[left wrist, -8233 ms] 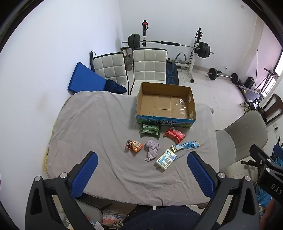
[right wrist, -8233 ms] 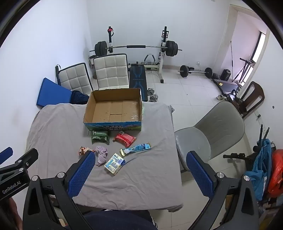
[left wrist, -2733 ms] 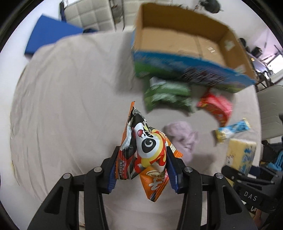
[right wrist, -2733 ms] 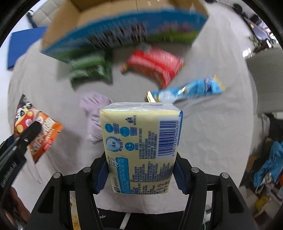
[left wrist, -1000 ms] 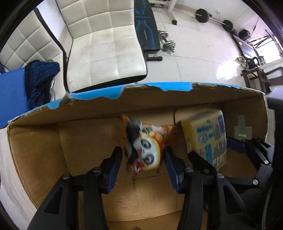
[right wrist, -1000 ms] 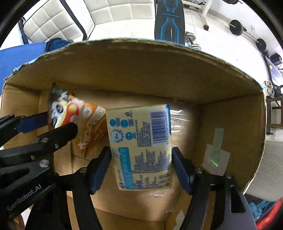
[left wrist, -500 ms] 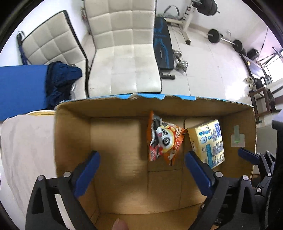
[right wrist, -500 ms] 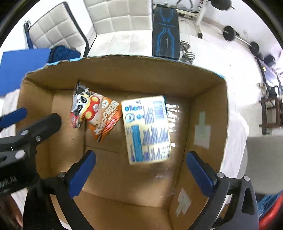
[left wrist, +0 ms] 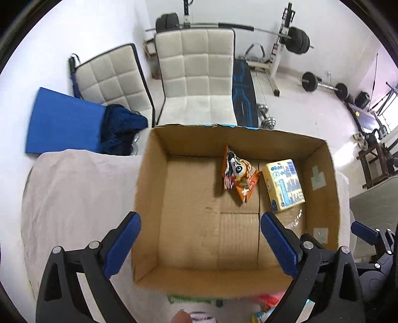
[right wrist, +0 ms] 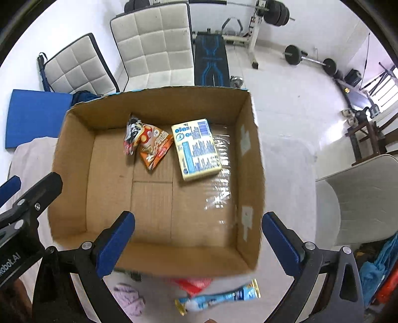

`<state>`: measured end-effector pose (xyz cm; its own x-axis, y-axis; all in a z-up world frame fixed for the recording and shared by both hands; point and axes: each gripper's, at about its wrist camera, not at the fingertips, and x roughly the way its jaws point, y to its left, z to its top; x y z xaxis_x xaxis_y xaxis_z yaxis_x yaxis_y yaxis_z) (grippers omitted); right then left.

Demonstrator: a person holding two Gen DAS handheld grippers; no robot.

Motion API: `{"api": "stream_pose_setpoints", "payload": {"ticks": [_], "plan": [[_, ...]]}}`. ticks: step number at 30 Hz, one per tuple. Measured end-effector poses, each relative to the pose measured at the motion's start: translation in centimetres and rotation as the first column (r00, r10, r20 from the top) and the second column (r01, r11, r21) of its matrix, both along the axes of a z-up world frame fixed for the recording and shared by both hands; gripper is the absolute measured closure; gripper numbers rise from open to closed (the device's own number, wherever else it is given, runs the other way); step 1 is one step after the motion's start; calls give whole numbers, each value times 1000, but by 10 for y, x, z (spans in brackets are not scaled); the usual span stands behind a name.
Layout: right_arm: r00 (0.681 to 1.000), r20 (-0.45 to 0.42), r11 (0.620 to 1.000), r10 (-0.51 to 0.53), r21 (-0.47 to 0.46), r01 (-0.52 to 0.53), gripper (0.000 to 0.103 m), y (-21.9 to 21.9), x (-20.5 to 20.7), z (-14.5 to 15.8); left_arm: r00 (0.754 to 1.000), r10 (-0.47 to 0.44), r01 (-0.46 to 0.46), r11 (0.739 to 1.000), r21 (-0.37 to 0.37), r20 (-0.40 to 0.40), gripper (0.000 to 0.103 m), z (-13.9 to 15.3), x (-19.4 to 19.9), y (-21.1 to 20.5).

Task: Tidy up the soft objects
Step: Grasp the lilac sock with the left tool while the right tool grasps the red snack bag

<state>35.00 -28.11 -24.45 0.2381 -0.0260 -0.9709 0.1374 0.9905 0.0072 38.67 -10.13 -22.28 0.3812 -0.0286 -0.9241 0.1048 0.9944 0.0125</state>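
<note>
An open cardboard box (left wrist: 149, 198) (right wrist: 251, 159) stands on the grey-clothed table. Inside it lie an orange panda snack bag (left wrist: 238, 174) (right wrist: 146, 141) and a yellow tissue pack (left wrist: 283, 185) (right wrist: 196, 149), side by side at the far end. My left gripper (left wrist: 200, 242) is open and empty above the box's near half. My right gripper (right wrist: 199, 242) is open and empty above the box's near wall. In front of the box lie a lilac cloth (right wrist: 129, 299), a red packet (right wrist: 192, 283), a blue wrapper (right wrist: 219, 298) and a green packet (left wrist: 189, 299), partly hidden.
Two white padded chairs (left wrist: 196, 72) and a blue mat (left wrist: 62, 124) stand beyond the table. A grey chair (right wrist: 358, 198) is at the right. Weight-lifting gear (right wrist: 258, 15) fills the far floor. The table cloth (left wrist: 74, 198) spreads left of the box.
Both grippers let go of the snack bag and the tissue pack inside the box, opened, and have pulled back and up; the box now looks smaller and the items before it show.
</note>
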Motion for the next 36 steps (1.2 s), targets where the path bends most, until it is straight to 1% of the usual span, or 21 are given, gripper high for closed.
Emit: {"api": "stream_pose_setpoints", "payload": {"ticks": [2,7,13,15,17,20,22,23,24,25,26,27,29,30,31,32,33,34,35,36], "plan": [[1000,10,1000,-1,1,1,0,3,-12,10,1000,-5,5,1000,-2,24,4,11,-14,2],[999,46,1000,-10,8,9,0,5,-49,34,998,-14,12,1000,21,63,4,31,-46,4],[996,83,1000,-27,19,25,0,9,-77,64,995,-13,13,1000,3,96,4,54,-71,9],[995,89,999,-34,45,31,0,6,-85,73,995,-10,11,1000,-10,103,4,63,-79,11],[996,79,996,-44,75,38,0,1,-96,75,994,-6,8,1000,-17,107,4,69,-86,13],[996,20,987,-86,139,82,0,-13,-113,59,996,2,2,999,-42,86,4,68,-103,22],[988,-63,973,-138,178,147,0,-29,-128,31,999,6,-4,998,-56,36,4,54,-116,30],[980,-103,964,-170,191,188,0,-38,-135,16,1000,16,-16,998,-64,-3,4,41,-125,34],[966,-153,948,-210,207,240,0,-48,-144,-4,999,20,-22,997,-70,-30,4,32,-131,37],[949,-195,930,-247,228,288,0,-56,-152,-21,997,28,-34,996,-80,-76,4,15,-139,41],[929,-240,907,-283,248,341,0,-64,-159,-40,993,34,-44,995,-85,-117,4,1,-144,43],[907,-280,888,-314,251,385,0,-70,-166,-60,984,45,-60,994,-86,-174,4,-21,-152,45],[878,-329,868,-348,240,434,0,-76,-174,-88,969,58,-79,994,-76,-239,4,-50,-163,46],[871,-332,858,-361,246,450,0,-75,-178,-98,959,64,-84,995,-59,-277,4,-69,-169,47],[882,-318,861,-349,263,435,0,-71,-175,-102,951,67,-85,995,-48,-300,4,-80,-170,46],[902,-297,884,-312,258,390,0,-63,-170,-105,943,69,-88,995,-44,-324,4,-92,-172,46],[929,-273,921,-251,227,316,0,-50,-161,-107,935,75,-94,995,-40,-346,4,-103,-174,46],[950,-250,949,-184,205,238,0,-38,-154,-108,927,85,-105,994,-33,-364,4,-114,-175,47],[966,-239,975,-100,170,143,0,-24,-145,-111,922,90,-110,993,-31,-376,4,-120,-175,49],[971,-238,992,-7,120,37,0,-9,-137,-116,918,93,-111,994,-25,-386,4,-128,-176,49]]}}
